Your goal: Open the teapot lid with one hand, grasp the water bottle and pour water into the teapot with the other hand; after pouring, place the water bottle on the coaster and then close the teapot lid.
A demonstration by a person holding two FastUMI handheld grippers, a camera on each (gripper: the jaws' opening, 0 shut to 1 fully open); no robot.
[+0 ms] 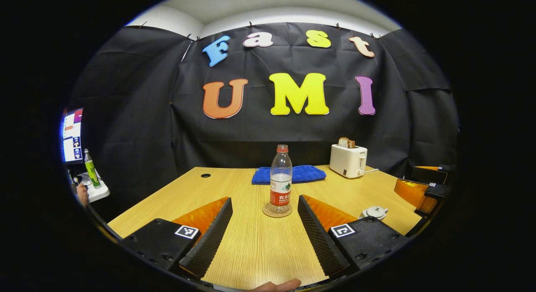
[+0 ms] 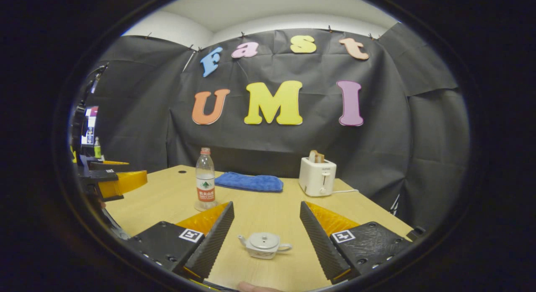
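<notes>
**Bottle on coaster, lid on teapot**

Your left gripper (image 1: 264, 225) hangs agape, water bottle (image 1: 280, 181) straight ahead on its coaster (image 1: 277, 211), upright. Your right gripper (image 2: 266, 229) is spread too, lidded teapot (image 2: 264, 244) between its fingers, untouched. This fits a start or a finish. The coaster reads clearly in the left gripper view.

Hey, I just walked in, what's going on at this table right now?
A person holds a two-finger gripper in each hand over a wooden table, and neither one grips anything. The left gripper, jaws open, faces the water bottle, which stands upright on the coaster. The right gripper, jaws open, faces the small teapot, whose lid is on. That fits either the start or the finished job. A blue cloth and a toaster sit farther back.
</notes>
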